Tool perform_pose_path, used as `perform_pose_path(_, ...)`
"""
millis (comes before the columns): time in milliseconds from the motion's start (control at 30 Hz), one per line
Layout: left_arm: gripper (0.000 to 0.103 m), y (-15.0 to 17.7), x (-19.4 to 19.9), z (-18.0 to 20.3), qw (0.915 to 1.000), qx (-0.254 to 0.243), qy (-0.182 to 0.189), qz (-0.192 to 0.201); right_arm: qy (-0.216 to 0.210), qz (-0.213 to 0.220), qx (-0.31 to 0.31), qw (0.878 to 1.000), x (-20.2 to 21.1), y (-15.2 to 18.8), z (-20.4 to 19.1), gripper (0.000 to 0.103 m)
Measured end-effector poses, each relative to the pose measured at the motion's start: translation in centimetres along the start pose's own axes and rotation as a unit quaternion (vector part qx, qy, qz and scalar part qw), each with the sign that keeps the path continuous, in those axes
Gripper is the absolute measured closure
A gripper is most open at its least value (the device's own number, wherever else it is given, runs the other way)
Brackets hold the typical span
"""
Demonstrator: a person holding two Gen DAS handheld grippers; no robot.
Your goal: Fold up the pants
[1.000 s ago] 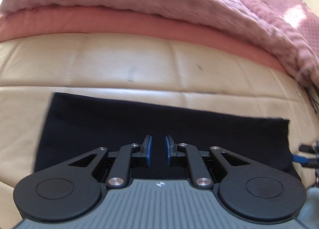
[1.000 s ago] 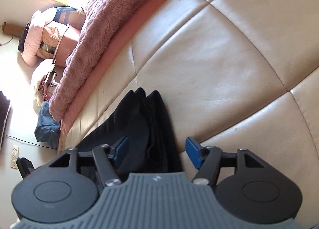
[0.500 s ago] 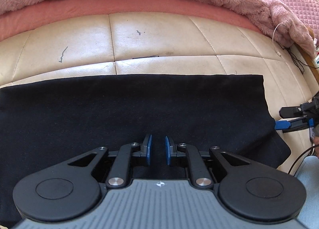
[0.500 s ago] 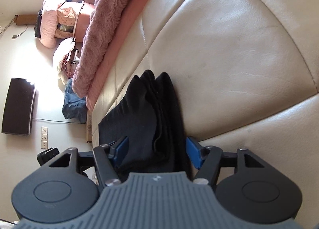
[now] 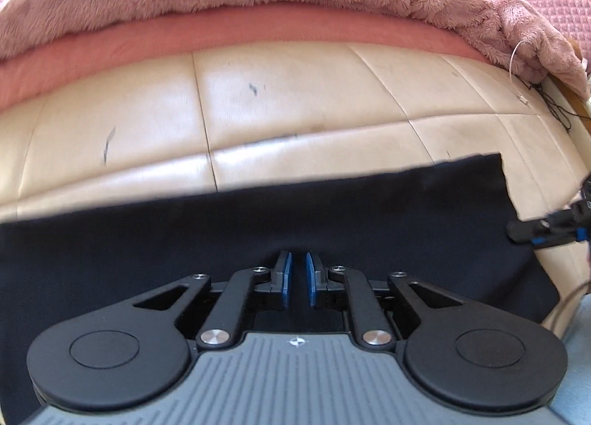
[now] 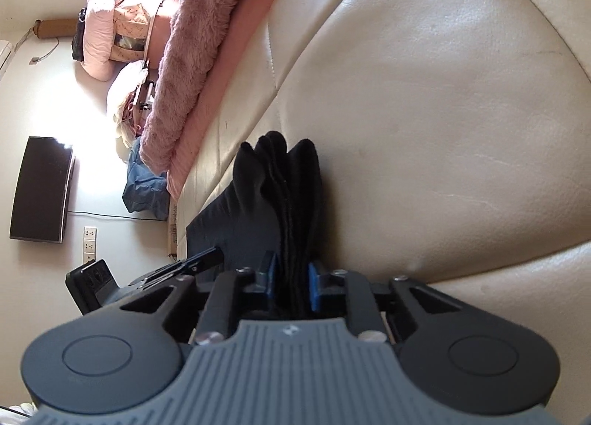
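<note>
Cream leather sofa (image 5: 295, 122) carried your black pants (image 5: 184, 240); right hand-held gripper (image 6: 291, 282) clamped their bunched end, left hand-held gripper (image 5: 298, 279) nearly closed over them.

Left wrist view low over black pants (image 5: 258, 236), facing pink blanket (image 5: 221, 0), right wrist view rolled sideways, close along the same pants (image 6: 291, 203) and cream sofa (image 6: 443, 129)

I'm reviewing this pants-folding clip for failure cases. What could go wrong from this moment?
1. The right gripper pinches several bunched layers of the black pants; an inner layer could slip out when lifted, skewing the fold.
2. The left gripper looks nearly closed on the pants' near edge, with a narrow gap between its pads; a weak hold may let that side drop.
</note>
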State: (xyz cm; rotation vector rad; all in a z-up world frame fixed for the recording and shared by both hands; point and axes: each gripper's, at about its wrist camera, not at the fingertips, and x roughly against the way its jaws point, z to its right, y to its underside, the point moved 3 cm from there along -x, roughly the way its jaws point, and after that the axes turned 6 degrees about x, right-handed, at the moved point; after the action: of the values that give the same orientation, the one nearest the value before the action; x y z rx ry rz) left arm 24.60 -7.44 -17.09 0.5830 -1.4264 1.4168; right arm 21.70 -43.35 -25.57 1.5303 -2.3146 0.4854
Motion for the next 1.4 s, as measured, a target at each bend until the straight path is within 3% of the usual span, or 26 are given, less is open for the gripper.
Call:
perform_pose_path(100, 0.088, -1.6, -0.7, 0.4, 0.9987, -0.047, -0.018, 0.002, -0.008, 0.017, 0.009, 1.000, 0.8, 0.1, -1.3, 0.094)
perform_pose_path(267, 0.088, -3.3, -1.7, 1.1, 0.9909, -0.129, -0.040, -0.008, 0.017, 0.028, 0.018, 0.999, 1.3, 0.3, -3.3, 0.095)
perform_pose_path(400, 0.088, -3.9, -2.2, 1.9, 0.9855, -0.162, -0.047, -0.012, 0.023, 0.036, 0.022, 0.999, 1.6, 0.3, -4.2, 0.095)
perform_pose_path(600, 0.088, -3.6, -1.6, 2.3, 0.9853, -0.162, -0.053, 0.008, 0.037, 0.033, 0.029, 0.998, 2.1, 0.2, -5.2, 0.095)
perform_pose_path(767, 0.088, -0.2, 0.5, 2.1, 0.9832, -0.177, -0.045, 0.001, 0.049, 0.021, 0.047, 0.997, 2.4, -0.1, -6.6, 0.095)
perform_pose_path(1033, 0.088, 5.8, 3.4, 1.3, 0.9819, -0.189, -0.011, -0.014, 0.051, 0.010, 0.071, 0.996, 2.5, -0.7, -10.2, 0.095)
perform_pose_path(1400, 0.089, 9.3, 4.9, 1.4, 0.9861, -0.160, 0.044, 0.005, 0.051, 0.005, 0.094, 0.994, 1.4, -0.9, -17.9, 0.095)
